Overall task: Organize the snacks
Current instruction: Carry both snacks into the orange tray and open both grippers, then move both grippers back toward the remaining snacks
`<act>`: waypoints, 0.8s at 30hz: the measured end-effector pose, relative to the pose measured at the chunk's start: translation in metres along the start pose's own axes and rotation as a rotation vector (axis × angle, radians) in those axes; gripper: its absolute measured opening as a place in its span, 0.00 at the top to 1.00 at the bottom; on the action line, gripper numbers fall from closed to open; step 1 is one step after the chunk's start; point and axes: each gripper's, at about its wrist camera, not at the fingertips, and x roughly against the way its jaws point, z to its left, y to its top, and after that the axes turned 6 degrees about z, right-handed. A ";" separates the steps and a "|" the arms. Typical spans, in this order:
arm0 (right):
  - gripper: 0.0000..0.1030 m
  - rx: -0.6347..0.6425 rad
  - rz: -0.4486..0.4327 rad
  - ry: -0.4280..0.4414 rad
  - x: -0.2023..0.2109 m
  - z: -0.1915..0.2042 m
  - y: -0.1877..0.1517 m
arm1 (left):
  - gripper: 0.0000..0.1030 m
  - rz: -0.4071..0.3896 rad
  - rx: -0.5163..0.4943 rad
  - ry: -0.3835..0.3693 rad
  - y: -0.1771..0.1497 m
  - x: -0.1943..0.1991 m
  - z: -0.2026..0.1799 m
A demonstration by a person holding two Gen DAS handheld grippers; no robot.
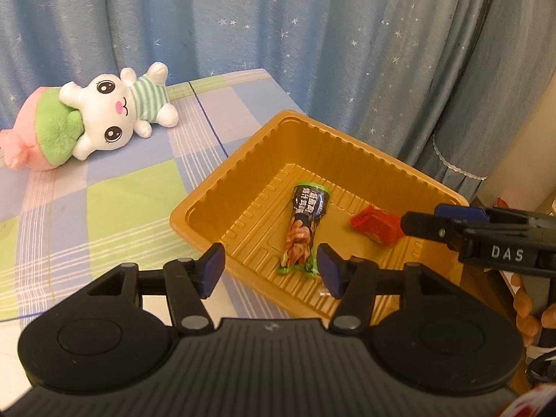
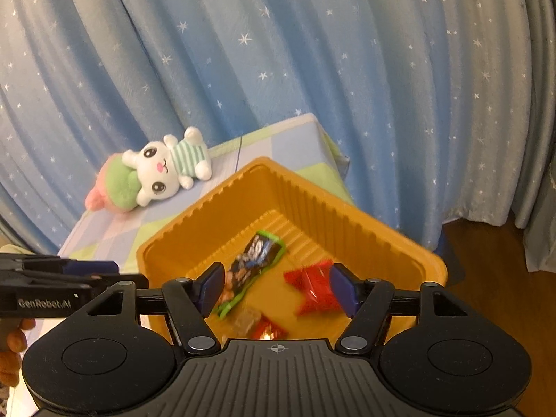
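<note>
A plush rabbit in a striped green top lies on its side near the far left edge of a table draped in a checked cloth, its head against a pink-and-green cushion toy, with a star-printed blue curtain hanging behind. To the right, an orange plastic tray with ribbed walls sits at the table's right edge, one corner pointing toward the curtain. Inside it, a dark snack packet with green sealed ends lies lengthwise near the tray's middle, and a red wrapped snack rests just beside it toward the tray's right wall. The right wrist view shows 2 more small pieces near the tray's closest wall: a brownish one and a red-and-gold one, both blurred. The left gripper hangs over the tray's near left rim, its blue pads spread wide and grasping nothing. The right gripper hovers above the tray's near right side, likewise released, its pads flanking the red snack from above without touching it.
</note>
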 end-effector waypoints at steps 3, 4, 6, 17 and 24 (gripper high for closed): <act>0.31 -0.004 0.002 -0.004 0.012 0.003 -0.011 | 0.42 -0.003 0.004 -0.013 -0.008 0.009 0.000; 0.30 -0.005 0.001 -0.005 0.016 0.005 -0.014 | 0.42 -0.006 0.005 -0.016 -0.011 0.012 0.000; 0.29 -0.005 -0.005 -0.010 0.026 0.008 -0.021 | 0.42 -0.010 0.008 -0.022 -0.017 0.018 0.001; 0.27 -0.033 -0.032 -0.053 0.071 0.042 -0.059 | 0.41 -0.020 0.035 -0.055 -0.065 0.064 0.019; 0.27 -0.039 -0.045 -0.072 0.095 0.074 -0.089 | 0.41 -0.017 0.041 -0.067 -0.105 0.094 0.041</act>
